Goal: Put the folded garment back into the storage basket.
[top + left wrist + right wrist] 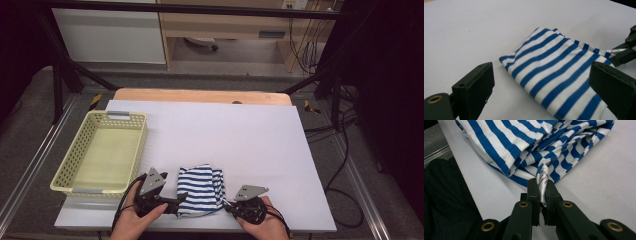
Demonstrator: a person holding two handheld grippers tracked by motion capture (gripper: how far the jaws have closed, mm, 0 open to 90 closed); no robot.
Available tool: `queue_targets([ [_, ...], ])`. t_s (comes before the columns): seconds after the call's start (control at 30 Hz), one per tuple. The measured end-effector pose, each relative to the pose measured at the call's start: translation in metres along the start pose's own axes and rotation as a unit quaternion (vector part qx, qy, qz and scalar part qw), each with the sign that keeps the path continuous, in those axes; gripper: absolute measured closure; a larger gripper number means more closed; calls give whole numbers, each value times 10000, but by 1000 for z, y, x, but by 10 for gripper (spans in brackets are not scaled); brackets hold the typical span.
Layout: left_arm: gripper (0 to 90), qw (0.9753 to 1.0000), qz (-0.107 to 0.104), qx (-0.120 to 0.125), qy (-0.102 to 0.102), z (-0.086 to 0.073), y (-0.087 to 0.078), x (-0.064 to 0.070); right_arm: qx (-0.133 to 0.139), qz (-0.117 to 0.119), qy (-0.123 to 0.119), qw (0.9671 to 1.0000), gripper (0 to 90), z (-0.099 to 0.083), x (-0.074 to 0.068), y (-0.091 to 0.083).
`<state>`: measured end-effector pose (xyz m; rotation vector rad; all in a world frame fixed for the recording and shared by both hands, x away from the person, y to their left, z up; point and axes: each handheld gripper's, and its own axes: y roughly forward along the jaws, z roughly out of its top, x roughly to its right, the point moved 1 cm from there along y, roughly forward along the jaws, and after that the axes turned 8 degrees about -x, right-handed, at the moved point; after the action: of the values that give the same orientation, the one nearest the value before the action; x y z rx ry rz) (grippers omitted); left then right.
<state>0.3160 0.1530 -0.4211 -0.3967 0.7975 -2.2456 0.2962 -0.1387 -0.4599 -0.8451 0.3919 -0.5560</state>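
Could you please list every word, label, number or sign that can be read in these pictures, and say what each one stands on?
Care tag sewn to the striped cloth, pinched by the right gripper: dark printed lines, too small and blurred to read.
Yellow-and-black hazard markers on the frame beside the table: stripes, no words.
Nothing else bears readable text.

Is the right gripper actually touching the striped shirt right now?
Touching. The right gripper view shows the right gripper with its jaws shut on the white label of the striped shirt, no gap either side.
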Motion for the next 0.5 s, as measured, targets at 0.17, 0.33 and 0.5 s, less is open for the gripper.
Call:
queue_targets([
  [0.17, 66, 9997, -60, -135, 169, 22, 23, -2, -11, -6, -26, 10000, 857, 0, 0, 0],
  [0.33, 66, 9997, -87, -185, 153, 34, 41, -4, -4, 70, 77, 9999, 848, 0, 2, 1],
  [0.5, 66, 9997, 62, -226, -41, 43, 58, -10, -29, 3, 14, 10000, 848, 0, 0, 1],
])
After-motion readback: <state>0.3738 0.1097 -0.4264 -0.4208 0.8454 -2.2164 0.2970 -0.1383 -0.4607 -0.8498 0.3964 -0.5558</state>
